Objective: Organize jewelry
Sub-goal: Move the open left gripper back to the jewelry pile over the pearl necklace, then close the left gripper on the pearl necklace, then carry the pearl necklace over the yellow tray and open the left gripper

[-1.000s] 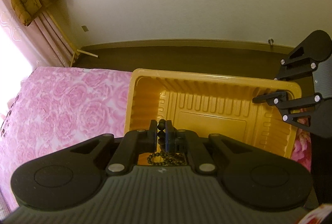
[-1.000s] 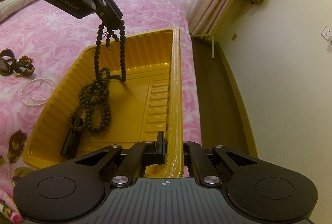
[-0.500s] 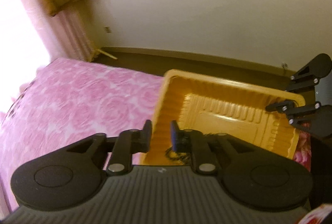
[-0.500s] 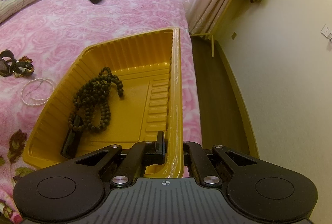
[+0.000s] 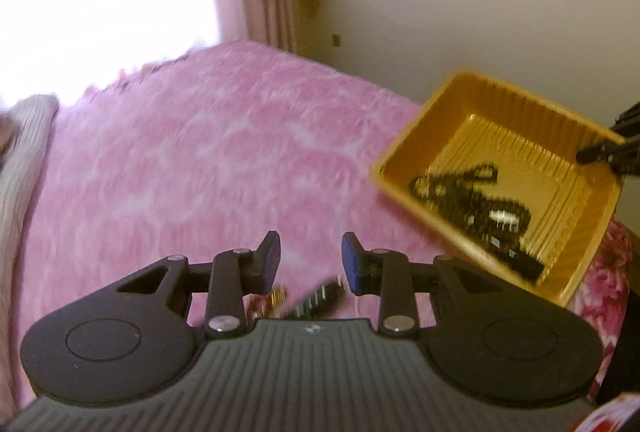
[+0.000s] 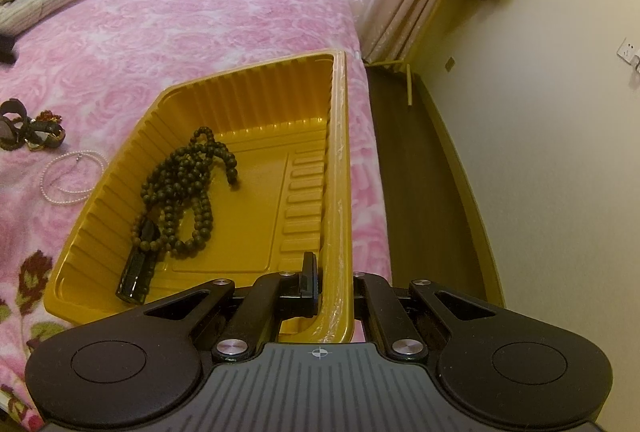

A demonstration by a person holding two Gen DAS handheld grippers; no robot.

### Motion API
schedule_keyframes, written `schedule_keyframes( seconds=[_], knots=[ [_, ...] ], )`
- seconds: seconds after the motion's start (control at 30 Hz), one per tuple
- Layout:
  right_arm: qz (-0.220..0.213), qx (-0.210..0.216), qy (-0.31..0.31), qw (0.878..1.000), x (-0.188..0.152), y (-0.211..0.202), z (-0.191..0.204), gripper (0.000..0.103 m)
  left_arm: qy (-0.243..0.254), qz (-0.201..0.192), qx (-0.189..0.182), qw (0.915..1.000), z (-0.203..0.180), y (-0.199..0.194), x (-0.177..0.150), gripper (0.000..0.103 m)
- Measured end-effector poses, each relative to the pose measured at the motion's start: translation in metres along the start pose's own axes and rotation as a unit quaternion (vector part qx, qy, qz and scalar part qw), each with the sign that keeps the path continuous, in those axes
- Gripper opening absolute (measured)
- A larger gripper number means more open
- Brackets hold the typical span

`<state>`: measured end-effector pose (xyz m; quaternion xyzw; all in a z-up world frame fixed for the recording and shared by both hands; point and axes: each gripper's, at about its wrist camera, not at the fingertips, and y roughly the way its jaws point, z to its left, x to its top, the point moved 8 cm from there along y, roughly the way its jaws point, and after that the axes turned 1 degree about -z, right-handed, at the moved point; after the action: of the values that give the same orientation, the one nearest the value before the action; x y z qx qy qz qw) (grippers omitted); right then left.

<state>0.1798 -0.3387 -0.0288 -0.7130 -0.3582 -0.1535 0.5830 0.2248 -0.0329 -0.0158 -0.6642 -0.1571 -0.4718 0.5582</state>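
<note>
On the bed: bead necklace in yellow tray, right claw pinching tray rim, left claw spread, empty. Pearl string outside; could tip tray if tugged.

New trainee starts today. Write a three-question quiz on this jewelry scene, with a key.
1. True or false: the dark bead necklace lies inside the yellow tray.
2. What does the right gripper clamp? A) the pearl necklace B) the tray's rim C) the pillow
3. Fill in: the left gripper is ____ and holds nothing.

Key:
1. True.
2. B. The pearl necklace lies on the pink bedspread, outside the tray.
3. Open.
</note>
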Motion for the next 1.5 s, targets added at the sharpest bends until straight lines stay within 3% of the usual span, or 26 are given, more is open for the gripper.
schedule_keyframes(
  seconds=[0.17,0.4,0.53,0.77,0.83,0.9,1.03,1.27,1.5],
  knots=[
    [0.003,0.001,0.000,1.000,0.000,0.001,0.000,0.003,-0.079,0.014,0.013,0.9967,-0.009,0.008,-0.042,0.030],
    [0.003,0.001,0.000,1.000,-0.001,0.001,0.000,0.003,-0.107,0.036,0.021,0.9934,-0.036,0.045,-0.069,0.030],
    [0.005,0.002,0.001,1.000,-0.001,0.002,-0.001,0.003,-0.140,0.048,0.026,0.9886,-0.038,0.069,-0.078,0.019],
    [0.006,0.001,0.002,1.000,-0.002,0.004,-0.002,0.004,-0.128,0.055,0.043,0.9893,-0.038,0.083,-0.081,0.013],
    [0.007,0.001,0.003,1.000,-0.002,0.005,-0.002,0.004,-0.118,0.060,0.041,0.9903,-0.040,0.083,-0.081,0.008],
    [0.007,0.001,0.004,1.000,-0.002,0.006,-0.003,0.004,-0.108,0.067,0.038,0.9912,-0.041,0.083,-0.079,0.002],
    [0.007,0.001,0.004,1.000,-0.002,0.006,-0.003,0.004,-0.087,0.064,0.028,0.9937,-0.043,0.069,-0.073,0.002],
    [0.004,0.001,0.002,1.000,-0.002,0.005,-0.002,0.004,-0.057,0.017,0.005,0.9982,-0.042,0.031,-0.028,0.002],
    [0.003,0.000,0.003,1.000,-0.002,0.005,-0.001,0.004,-0.051,-0.037,-0.028,0.9976,-0.039,-0.002,0.024,0.002]
  ],
)
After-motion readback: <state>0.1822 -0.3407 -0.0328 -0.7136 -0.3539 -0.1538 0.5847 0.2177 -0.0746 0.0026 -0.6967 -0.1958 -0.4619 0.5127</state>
